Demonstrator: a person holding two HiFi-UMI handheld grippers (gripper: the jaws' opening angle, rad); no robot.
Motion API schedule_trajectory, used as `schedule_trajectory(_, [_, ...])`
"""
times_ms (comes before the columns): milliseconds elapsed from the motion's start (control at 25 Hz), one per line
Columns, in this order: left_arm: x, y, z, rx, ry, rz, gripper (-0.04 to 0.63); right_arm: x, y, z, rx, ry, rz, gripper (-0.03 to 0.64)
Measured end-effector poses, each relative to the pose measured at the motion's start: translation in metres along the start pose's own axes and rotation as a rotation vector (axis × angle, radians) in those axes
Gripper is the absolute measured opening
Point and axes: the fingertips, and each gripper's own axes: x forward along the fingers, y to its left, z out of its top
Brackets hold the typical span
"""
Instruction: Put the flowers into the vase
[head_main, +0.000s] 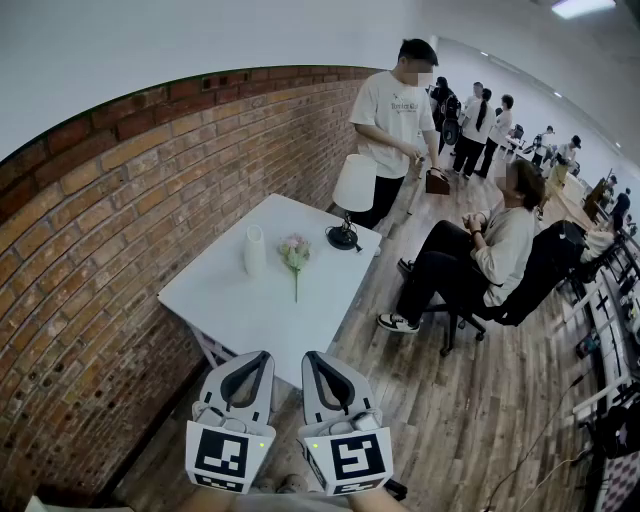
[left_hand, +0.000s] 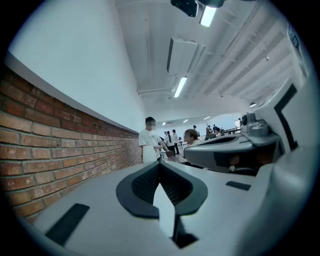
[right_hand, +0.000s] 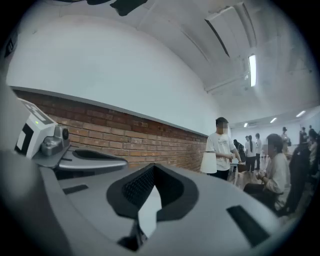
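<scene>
A small bunch of pink flowers (head_main: 294, 251) lies on the white table (head_main: 235, 300), its green stem pointing toward me. Just left of it stands a white vase (head_main: 254, 250), upright and empty as far as I can see. Both grippers hover side by side below the table's near corner, well short of the flowers. My left gripper (head_main: 262, 356) is shut with nothing between its fingertips, which meet in the left gripper view (left_hand: 159, 163). My right gripper (head_main: 312, 357) is likewise shut and empty (right_hand: 152, 168). Both point level toward the table.
A table lamp (head_main: 351, 196) with a white shade stands at the table's far corner. A brick wall (head_main: 90, 260) runs along the left. One person (head_main: 392, 120) stands behind the table and another sits on a chair (head_main: 495, 255) to the right. Several people stand farther back.
</scene>
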Motion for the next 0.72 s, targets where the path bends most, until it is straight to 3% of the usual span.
schedule_trajectory(720, [0.007,-0.003,0.0,-0.026,-0.018,0.058,0.008,-0.007,-0.025,-0.011,0.007,-0.027,0.002,0.008])
